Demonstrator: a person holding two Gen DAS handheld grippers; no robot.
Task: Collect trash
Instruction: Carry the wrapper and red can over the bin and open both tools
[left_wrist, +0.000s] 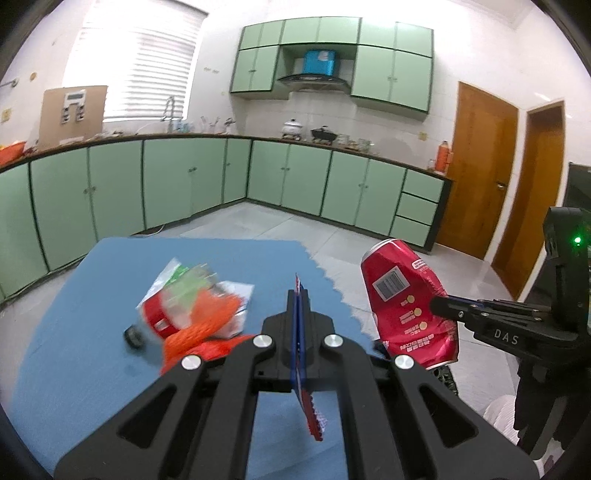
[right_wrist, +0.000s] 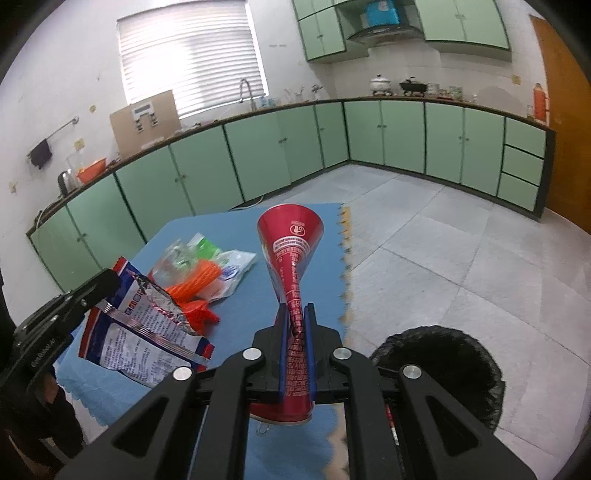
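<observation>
a blue mat (left_wrist: 74, 332) carries a heap of wrappers (left_wrist: 195, 302) near its middle. the left gripper (left_wrist: 299, 295) is clamped on a flat foil packet (right_wrist: 147, 332). the right gripper (right_wrist: 295, 317) pinches a crushed red can (right_wrist: 291, 258) above the mat's right edge, beside a black bin (right_wrist: 443, 369) on the floor.

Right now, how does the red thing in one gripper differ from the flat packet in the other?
The crushed red can is metal, dented and pinched flat at its middle; the snack wrapper is a thin, torn foil sheet, silver inside.
The can is red all over; the wrapper is white with blue and red edges.
The right gripper holds the can; the left gripper holds the wrapper.
Both are lifted clear of the blue mat.
</observation>
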